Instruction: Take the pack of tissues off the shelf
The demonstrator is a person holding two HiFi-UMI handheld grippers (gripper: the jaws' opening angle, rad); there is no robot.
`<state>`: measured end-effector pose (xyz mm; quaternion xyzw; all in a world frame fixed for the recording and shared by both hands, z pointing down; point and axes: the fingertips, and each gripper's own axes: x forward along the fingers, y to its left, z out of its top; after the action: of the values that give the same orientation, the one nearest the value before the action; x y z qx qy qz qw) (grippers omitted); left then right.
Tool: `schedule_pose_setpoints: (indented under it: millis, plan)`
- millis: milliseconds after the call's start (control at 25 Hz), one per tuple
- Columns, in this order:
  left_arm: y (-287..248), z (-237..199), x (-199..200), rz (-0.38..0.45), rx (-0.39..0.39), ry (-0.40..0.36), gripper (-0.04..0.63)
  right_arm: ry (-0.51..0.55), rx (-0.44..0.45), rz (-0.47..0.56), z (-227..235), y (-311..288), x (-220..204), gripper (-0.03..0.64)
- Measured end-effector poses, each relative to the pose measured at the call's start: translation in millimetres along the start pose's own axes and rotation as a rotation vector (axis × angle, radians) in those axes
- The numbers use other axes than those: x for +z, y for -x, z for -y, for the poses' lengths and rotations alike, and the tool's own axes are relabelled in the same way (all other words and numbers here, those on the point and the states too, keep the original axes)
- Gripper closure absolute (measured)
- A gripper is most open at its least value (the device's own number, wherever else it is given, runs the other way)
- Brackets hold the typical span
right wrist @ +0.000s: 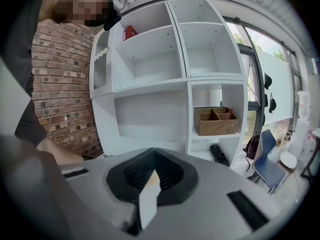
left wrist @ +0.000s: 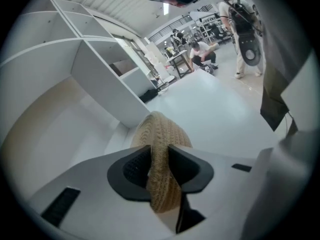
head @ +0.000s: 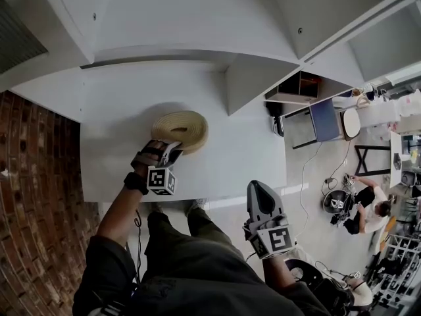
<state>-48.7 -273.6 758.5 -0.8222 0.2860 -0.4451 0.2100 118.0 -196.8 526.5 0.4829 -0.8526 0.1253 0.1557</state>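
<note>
A round woven straw basket (head: 181, 129) lies on the white shelf top (head: 237, 157) in the head view. My left gripper (head: 168, 151) reaches over the near edge and is shut on the basket's rim. In the left gripper view the rim (left wrist: 162, 131) runs between the dark pads (left wrist: 132, 166), pinched by my left gripper (left wrist: 160, 164). My right gripper (head: 258, 188) hangs off the shelf, over the floor, shut and empty. The right gripper view, with that gripper (right wrist: 150, 176) low in the frame, faces the white shelf unit (right wrist: 150, 64). A small red pack (right wrist: 130, 32) sits in an upper left compartment.
A brick wall (head: 33, 176) stands at the left. A wooden divided box (right wrist: 216, 120) fills a lower right compartment. A blue chair (head: 325, 118) and a crouching person (head: 368, 206) are on the floor to the right. My own legs (head: 191, 255) are below the shelf edge.
</note>
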Motion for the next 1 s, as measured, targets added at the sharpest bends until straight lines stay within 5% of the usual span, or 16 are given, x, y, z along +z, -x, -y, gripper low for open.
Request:
schedule_pose_setpoints:
  millis: [320, 640, 800, 1000]
  plan:
    - [-8, 49, -19, -0.049, -0.095, -0.02, 0.459, 0.003, -0.003, -0.012, 0, 3, -5, 0.617]
    - [-7, 53, -17, -0.06, -0.117, 0.007, 0.429, 0.017, 0.017, -0.002, -7, 5, -2, 0.617]
    - [1, 41, -7, -0.015, -0.119, 0.173, 0.402, 0.019, 0.027, 0.003, -10, 5, 1, 0.617]
    - [26, 16, 7, 0.103, -0.104, 0.58, 0.397, 0.019, 0.042, 0.031, -16, 1, 11, 0.617]
